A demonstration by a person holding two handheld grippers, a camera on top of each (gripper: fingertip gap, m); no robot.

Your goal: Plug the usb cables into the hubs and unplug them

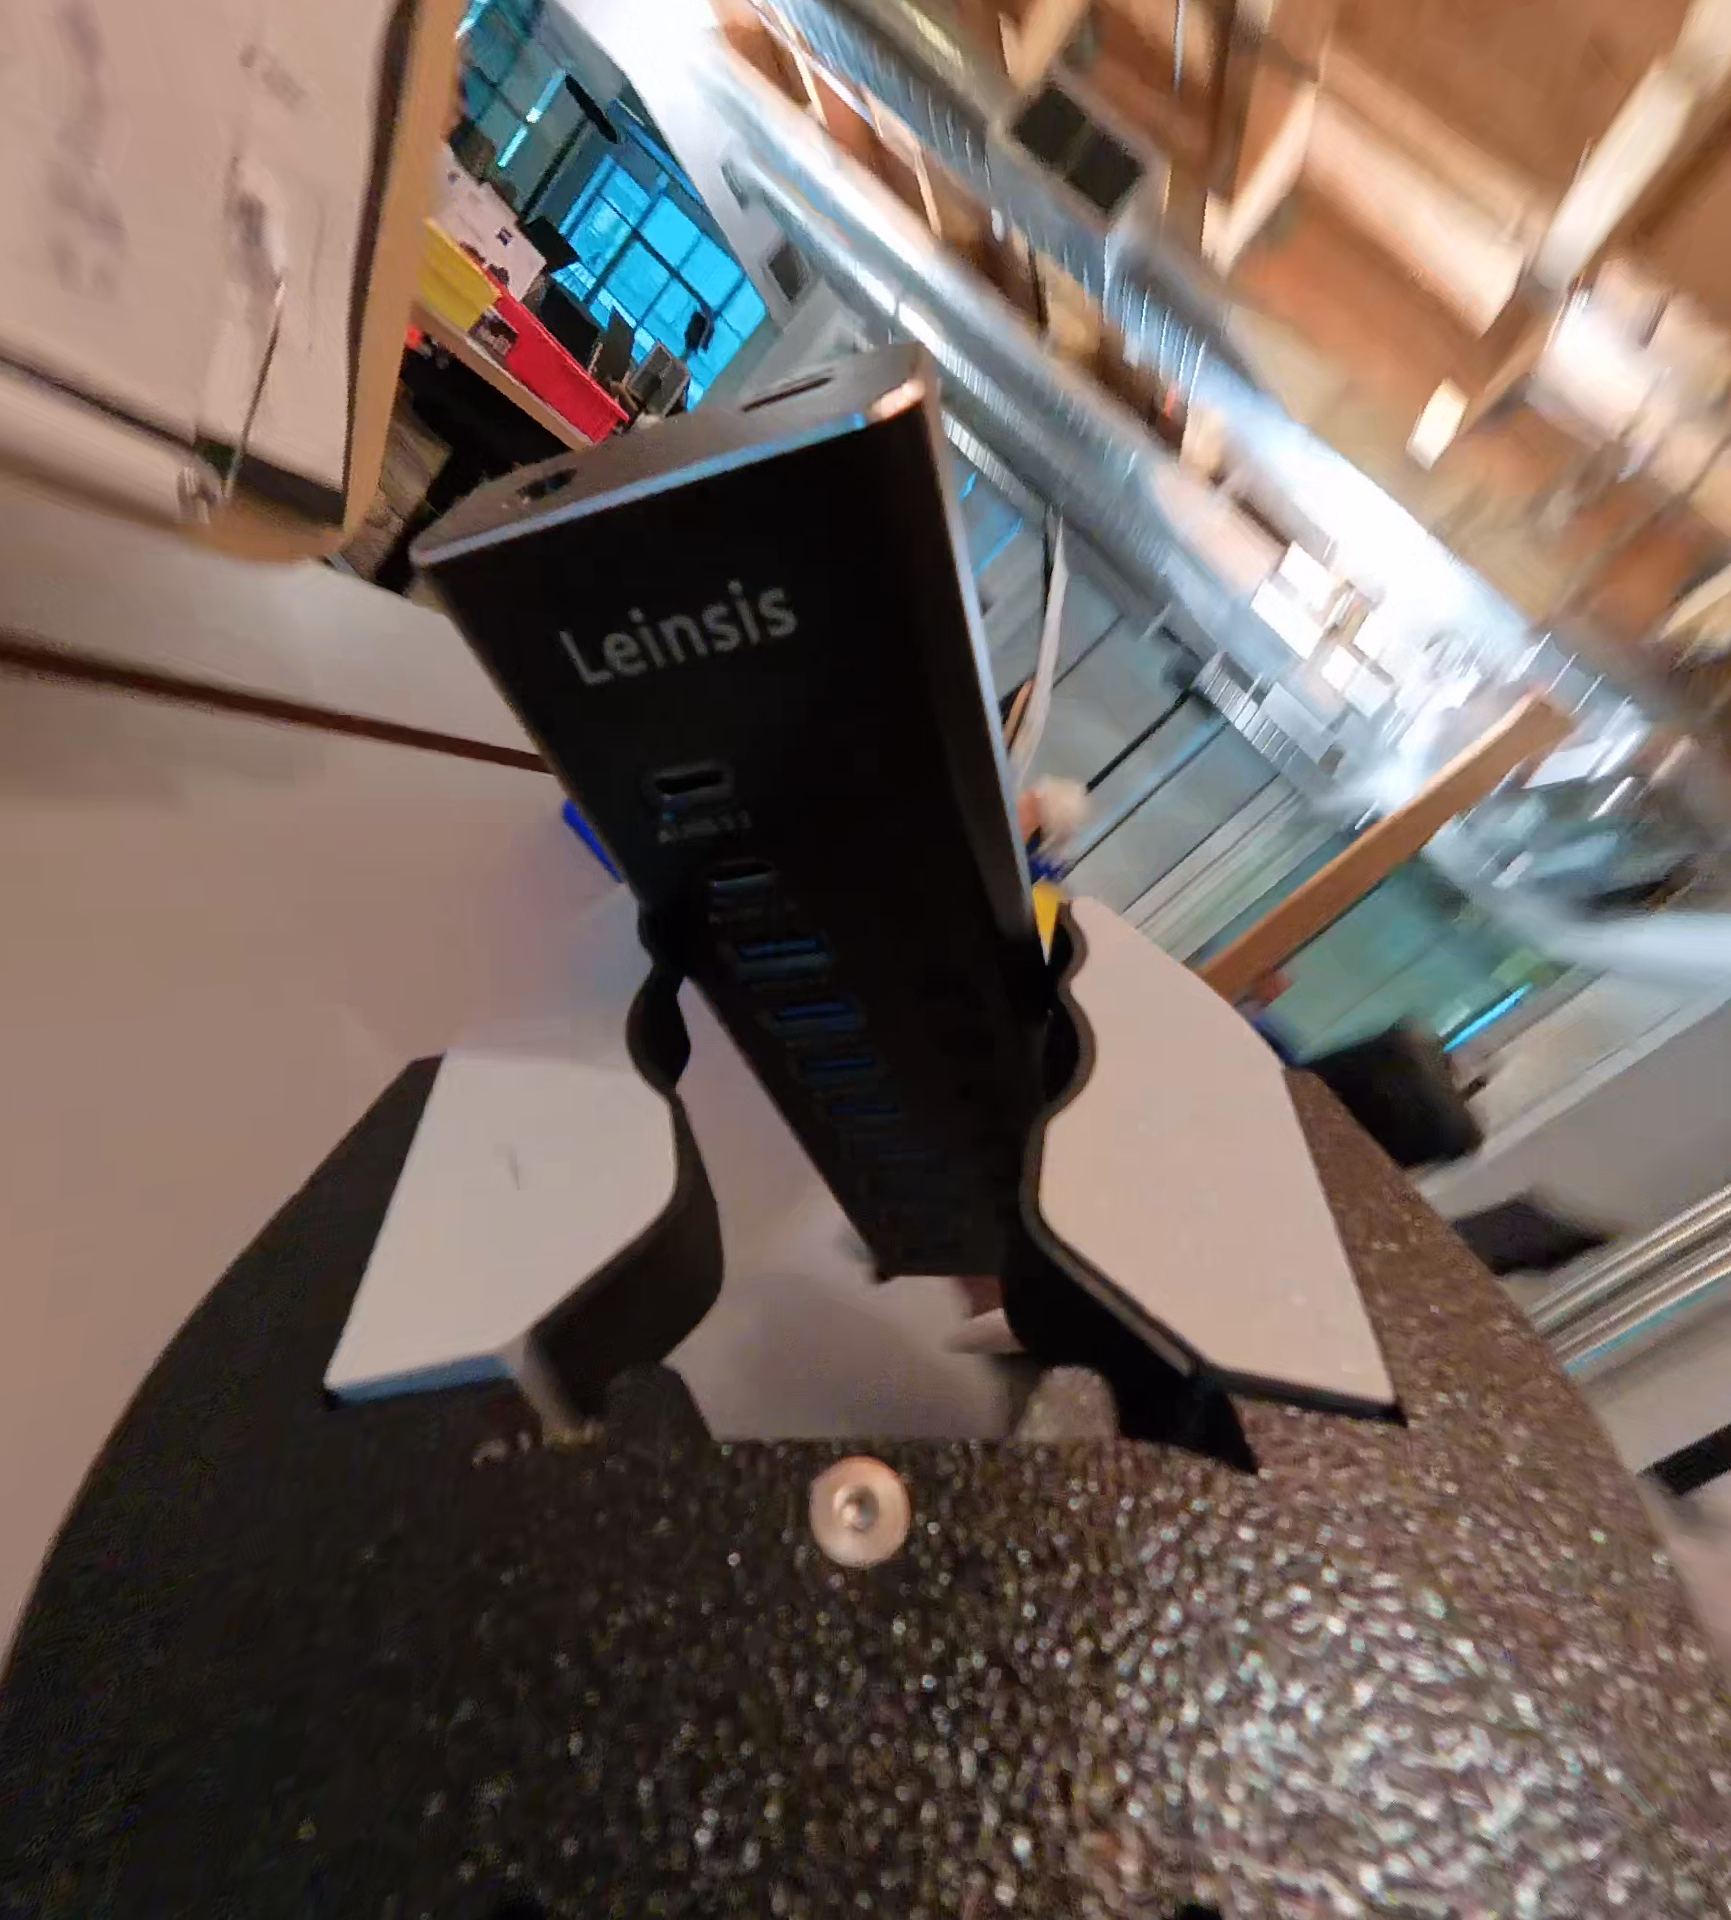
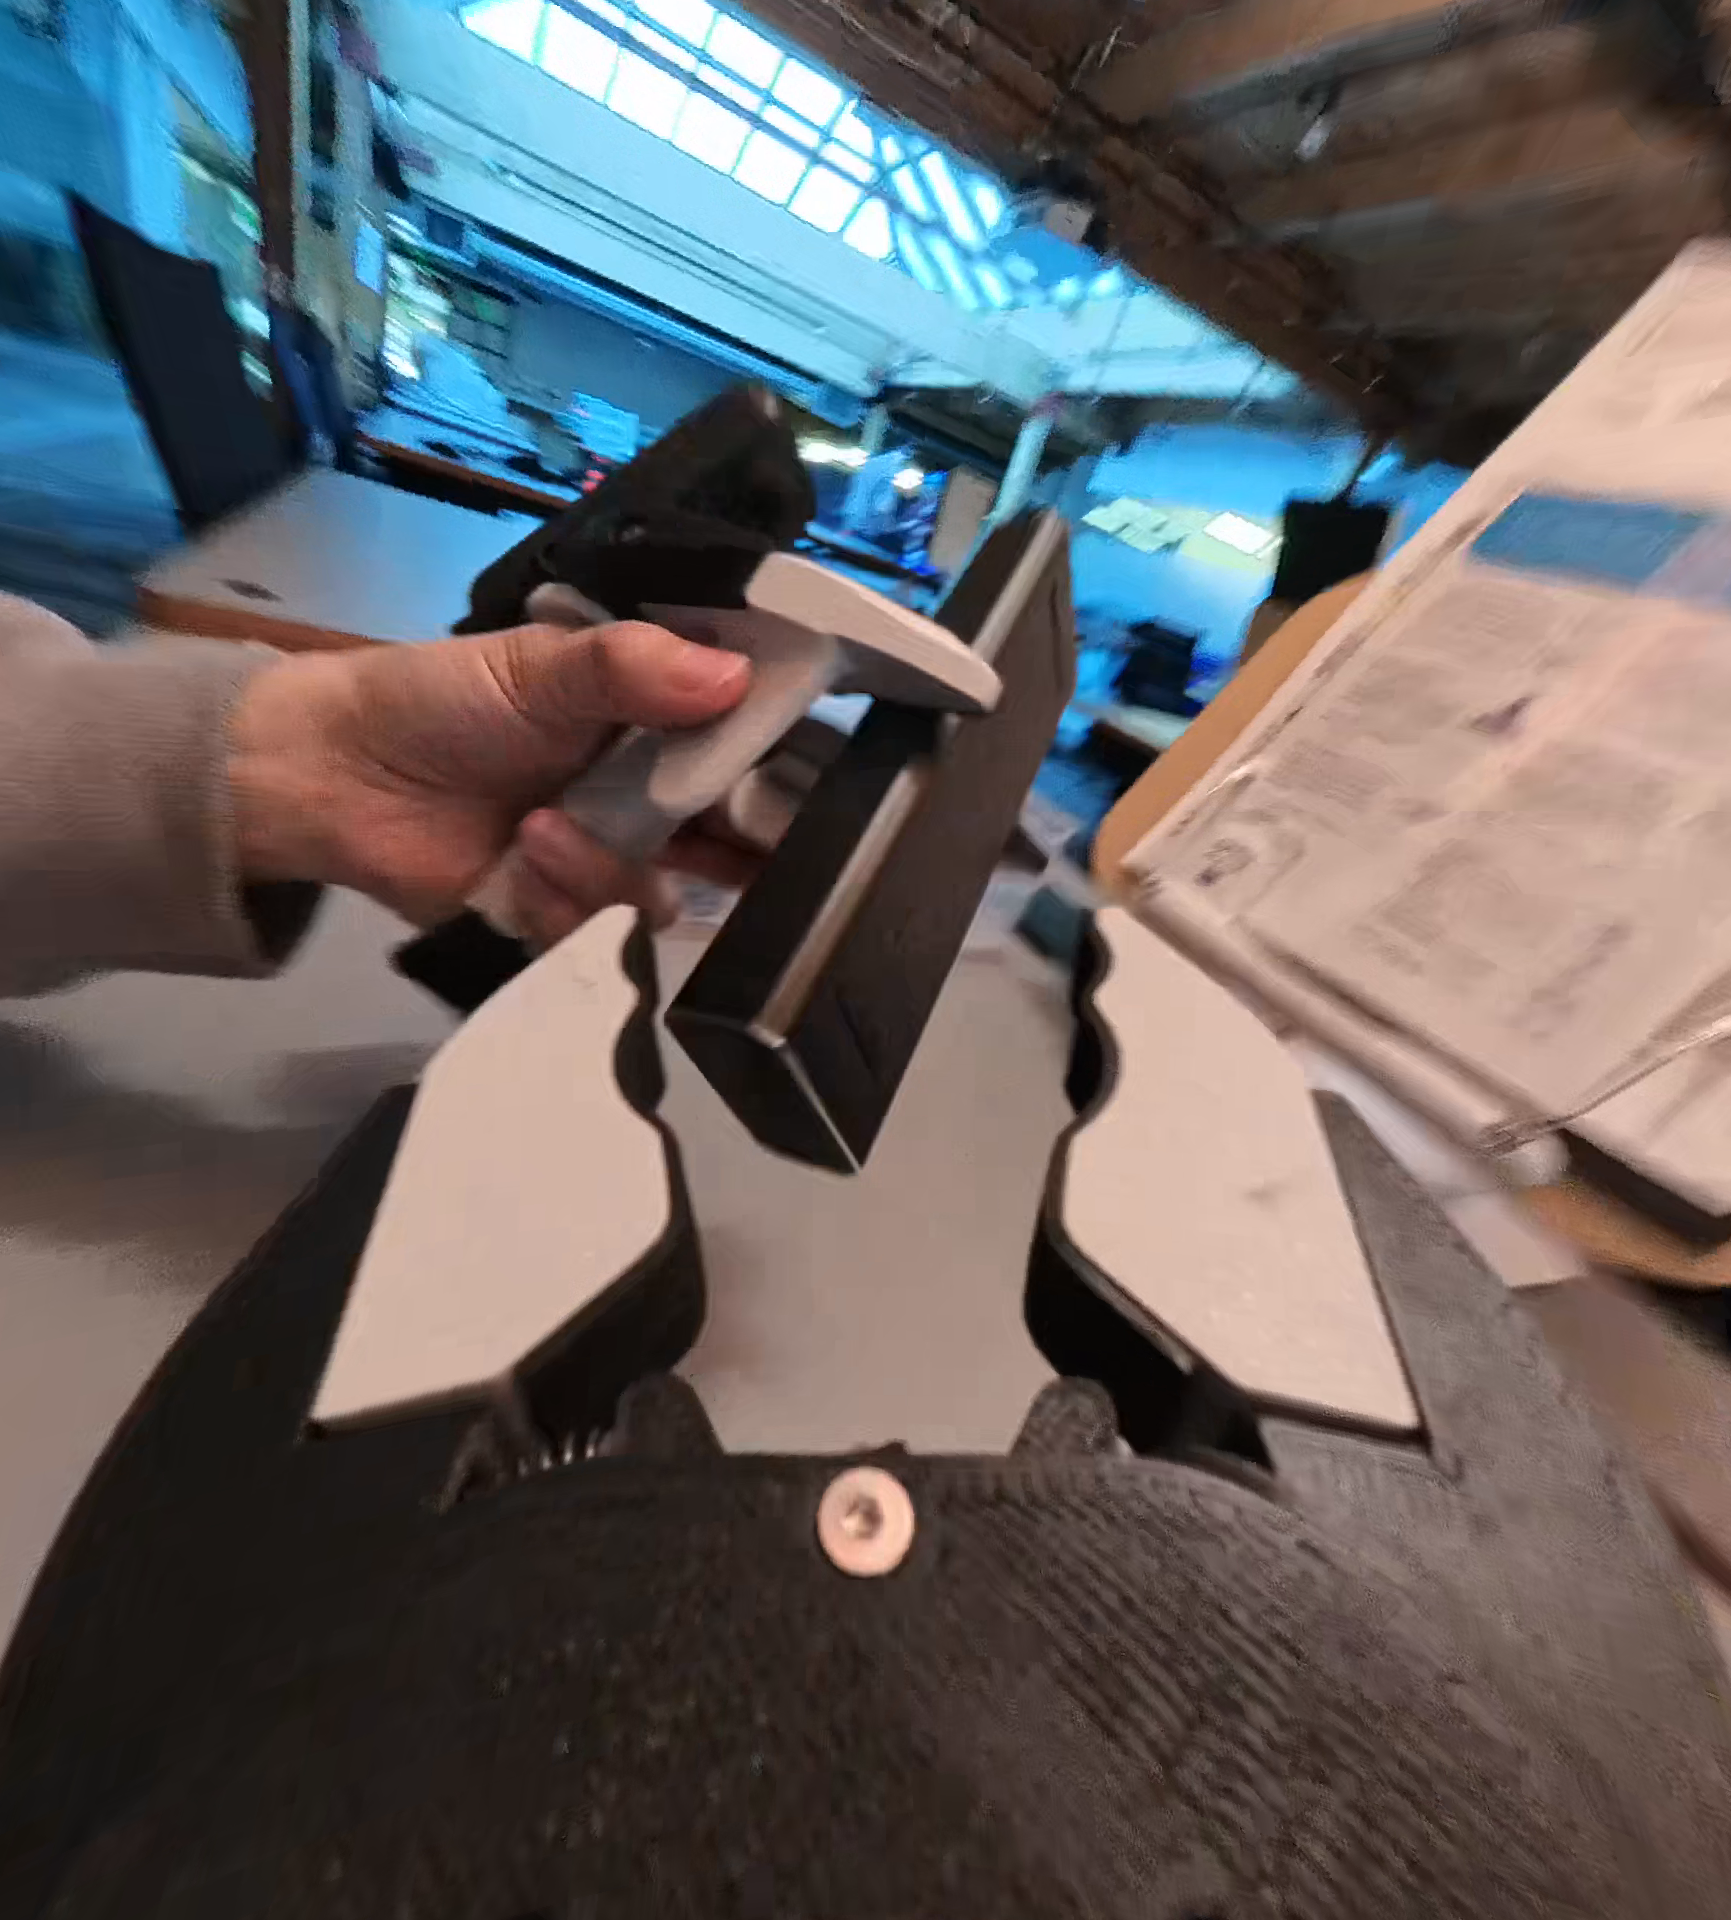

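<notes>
A: Left gripper (image 1: 845, 971) is pinching the black USB hub (image 1: 736, 748) across its narrow sides, about mid-body. The hub is lifted clear of the white table (image 1: 165, 935) and tilted, its port face toward the left wrist camera.

B: And the right?

A: Right gripper (image 2: 861, 1039) is spread wide, nothing in it. The hub's lower end hangs just ahead of its tips, between them but not touching. The person's left hand (image 2: 445, 758) is wrapped round the left gripper's handle.

B: Any cable in view?

A: 0 in either view. All ports I can make out look vacant, lower ones are partly hidden by the finger.

B: Risks?

A: 1: the grip is only on 2 smooth metal edges, so a plug pushed in off-axis could pivot the hub or slide it out. 2: both views are motion-blurred, so things are swinging fast; the paper-covered board (image 2: 1463, 727) sits close on the right and a swing could clip it. 3: the left finger (image 1: 663, 997) overlaps the port row, so some ports may be blocked.
</notes>
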